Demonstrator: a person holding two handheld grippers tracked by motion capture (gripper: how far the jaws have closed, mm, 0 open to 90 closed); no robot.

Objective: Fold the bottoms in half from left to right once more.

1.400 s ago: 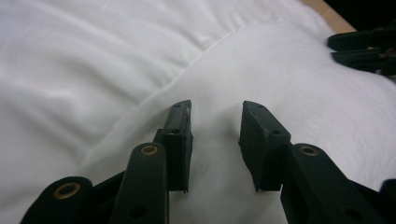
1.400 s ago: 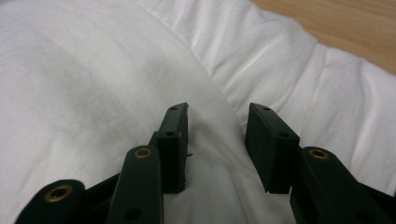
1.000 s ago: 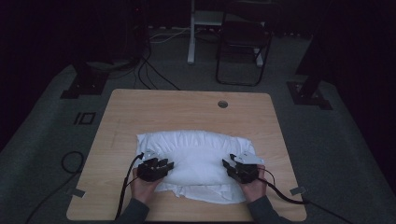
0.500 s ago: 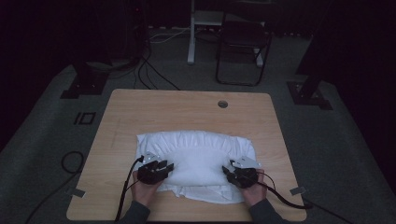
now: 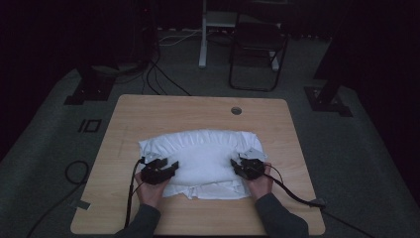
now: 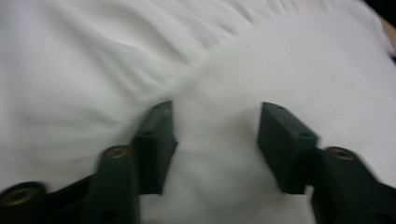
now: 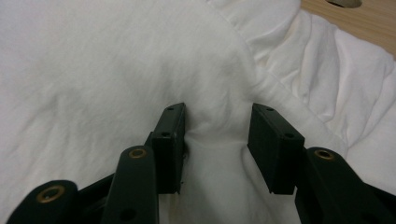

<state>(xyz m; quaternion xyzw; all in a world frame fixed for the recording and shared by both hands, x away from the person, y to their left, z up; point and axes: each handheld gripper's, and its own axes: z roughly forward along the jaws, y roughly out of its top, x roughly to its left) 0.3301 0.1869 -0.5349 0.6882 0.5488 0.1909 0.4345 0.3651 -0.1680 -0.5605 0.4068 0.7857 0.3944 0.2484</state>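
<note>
A white pillow (image 5: 208, 153) in a frilled case lies across the middle of the wooden table (image 5: 198, 106). My left gripper (image 5: 173, 166) rests at the pillow's near left part. Its jaws have just been opening and stand apart, with a soft bulge of pillow (image 6: 219, 70) between them in the left gripper view (image 6: 215, 135). My right gripper (image 5: 236, 166) is at the near right part. In the right gripper view (image 7: 217, 135) it is shut on a pinched ridge of the pillow (image 7: 116, 60), near the frilled edge.
A round cable hole (image 5: 236, 110) sits in the far part of the tabletop. Bare wood shows around the pillow on all sides. Cables trail from both grippers over the near edge. A chair (image 5: 257, 49) and stands are on the floor beyond.
Both hands and the pillow's near edge have shifted a little away from the person. The right gripper has moved slightly inward along the pillow.
</note>
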